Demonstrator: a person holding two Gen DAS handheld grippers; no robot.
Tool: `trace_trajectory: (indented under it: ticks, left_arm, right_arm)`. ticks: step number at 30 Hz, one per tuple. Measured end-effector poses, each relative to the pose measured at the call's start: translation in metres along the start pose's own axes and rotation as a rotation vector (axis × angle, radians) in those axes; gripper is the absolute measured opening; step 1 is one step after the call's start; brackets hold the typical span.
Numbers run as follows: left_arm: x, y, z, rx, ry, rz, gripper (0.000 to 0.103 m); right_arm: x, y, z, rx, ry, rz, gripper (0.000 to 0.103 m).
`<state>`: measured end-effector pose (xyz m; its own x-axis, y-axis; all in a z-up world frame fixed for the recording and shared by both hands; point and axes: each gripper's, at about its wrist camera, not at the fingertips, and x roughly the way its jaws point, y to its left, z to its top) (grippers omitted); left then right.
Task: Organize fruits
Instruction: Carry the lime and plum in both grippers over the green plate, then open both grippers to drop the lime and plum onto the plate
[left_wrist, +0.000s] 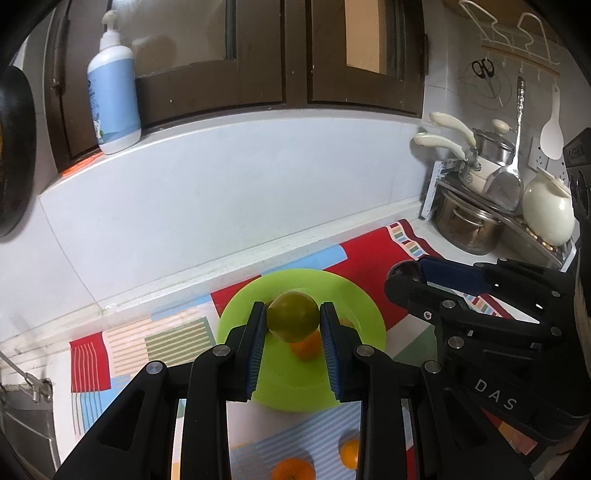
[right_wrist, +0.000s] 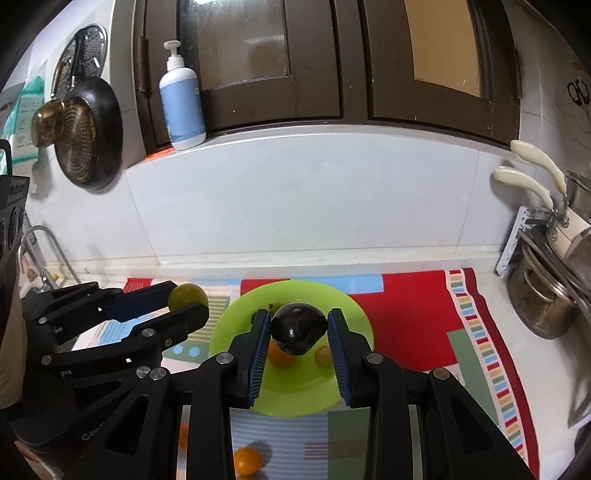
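Observation:
My left gripper (left_wrist: 293, 317) is shut on a green round fruit (left_wrist: 293, 316) and holds it above the lime-green plate (left_wrist: 354, 295). An orange (left_wrist: 304, 347) lies on the plate below it. My right gripper (right_wrist: 298, 328) is shut on a dark avocado (right_wrist: 299, 328) over the same plate (right_wrist: 351, 306), where an orange (right_wrist: 279, 354) and a small yellow fruit (right_wrist: 322, 355) lie. The left gripper with its green fruit (right_wrist: 187, 295) shows at the left of the right wrist view. Two oranges (left_wrist: 293, 469) (left_wrist: 349, 452) lie on the mat nearer me.
A patterned mat (right_wrist: 424, 306) covers the counter. Steel pots and a white jar (left_wrist: 546, 210) stand on a rack at the right. A soap bottle (right_wrist: 182, 99) stands on the ledge. A pan and strainer (right_wrist: 86, 133) hang on the left wall, by a faucet (right_wrist: 40, 251).

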<state>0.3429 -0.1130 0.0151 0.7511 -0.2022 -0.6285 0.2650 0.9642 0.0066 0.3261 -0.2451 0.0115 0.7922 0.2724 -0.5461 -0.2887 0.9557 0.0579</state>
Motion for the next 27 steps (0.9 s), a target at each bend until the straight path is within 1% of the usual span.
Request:
trace_trajectory:
  ticks: [11, 16, 27]
  left_arm:
    - [0.045, 0.006, 0.011, 0.006, 0.05, -0.013, 0.03]
    - [0.069, 0.01, 0.014, 0.008, 0.08, -0.026, 0.03]
    - [0.113, 0.021, 0.009, 0.017, 0.144, -0.034, 0.03]
  right_arm:
    - [0.04, -0.015, 0.009, 0.008, 0.042, -0.006, 0.033]
    - [0.065, -0.021, 0.012, 0.007, 0.075, 0.0, 0.033]
    - [0.115, -0.029, 0.008, 0.015, 0.151, 0.02, 0.033]
